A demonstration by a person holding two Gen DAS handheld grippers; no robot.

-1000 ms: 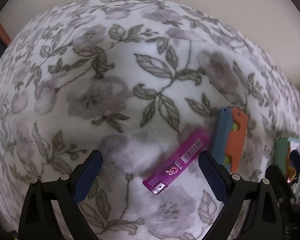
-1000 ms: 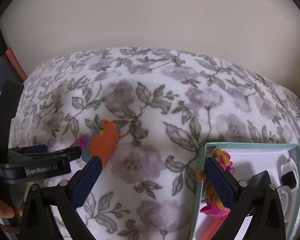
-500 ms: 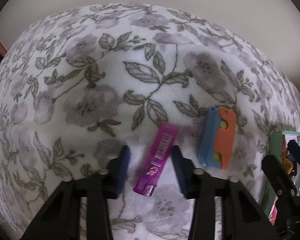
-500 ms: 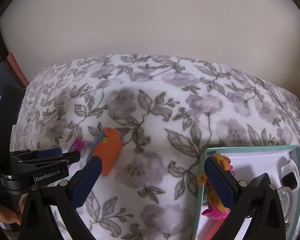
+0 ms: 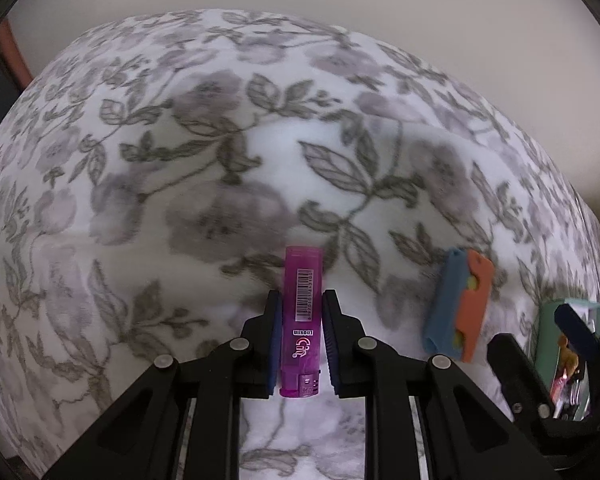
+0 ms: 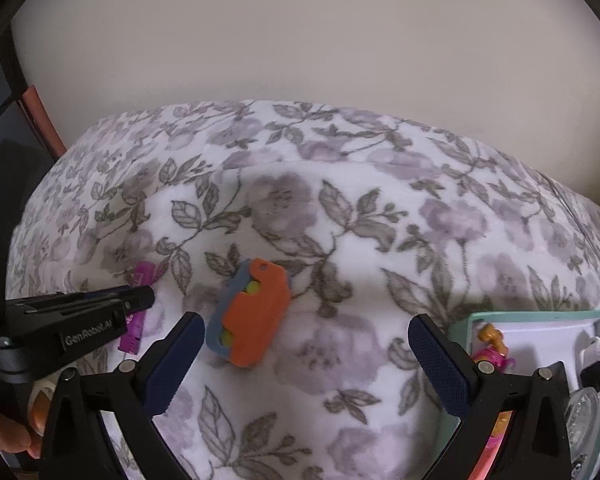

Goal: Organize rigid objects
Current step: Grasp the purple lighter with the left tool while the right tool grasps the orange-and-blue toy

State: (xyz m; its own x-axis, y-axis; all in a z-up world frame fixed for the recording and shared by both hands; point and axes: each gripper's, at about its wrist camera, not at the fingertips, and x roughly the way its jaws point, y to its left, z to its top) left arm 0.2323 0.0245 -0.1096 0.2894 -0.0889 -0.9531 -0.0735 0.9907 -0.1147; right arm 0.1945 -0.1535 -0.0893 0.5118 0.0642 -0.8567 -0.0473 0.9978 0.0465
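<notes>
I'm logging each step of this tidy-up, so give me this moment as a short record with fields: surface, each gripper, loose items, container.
surface: floral blanket
left gripper: shut on the purple lighter, which lies lengthwise between the pads
right gripper: open, holding nothing
loose item: orange and blue toy lying on the blanket, right of the lighter, untouched
container: teal box at the right, holding a pink and orange figure and other small items

Soft, dim, even light; strong fisheye bending, dark corners, slight blur throughout.
</notes>
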